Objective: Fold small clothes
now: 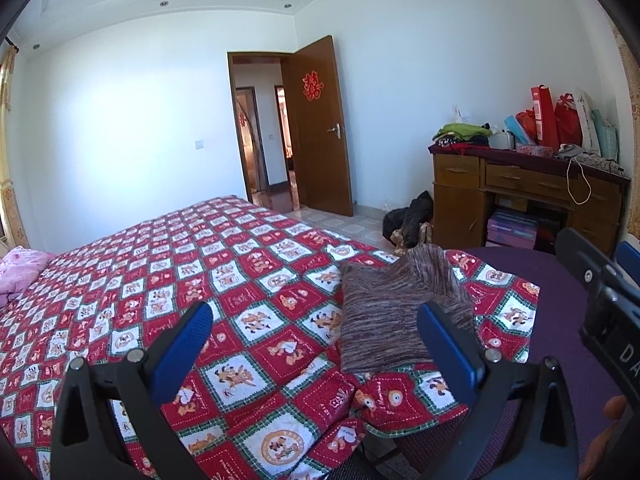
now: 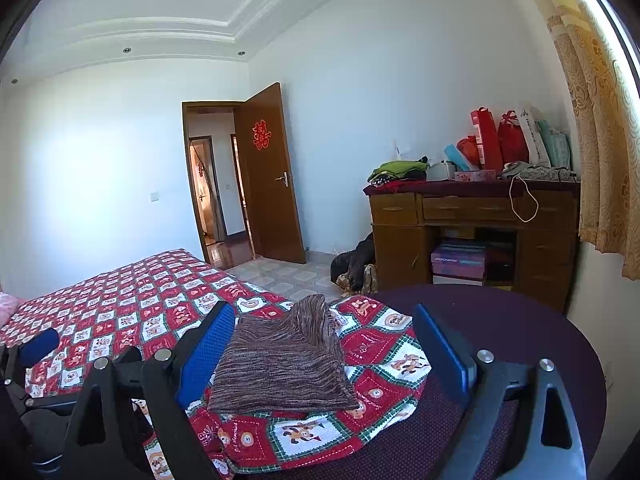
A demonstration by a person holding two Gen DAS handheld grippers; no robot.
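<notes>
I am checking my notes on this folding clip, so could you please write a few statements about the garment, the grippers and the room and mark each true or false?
1. The brown striped garment lies folded on the red patterned quilt. True.
2. The left gripper is clamped on the garment. False: its jaws stand wide apart and hold nothing.
3. The right gripper is open, with the garment showing between its fingers. True.
4. The wooden door is closed. False: it stands open, showing a hallway.
5. The wooden desk has a bare top. False: clothes and bags are piled on it.
</notes>
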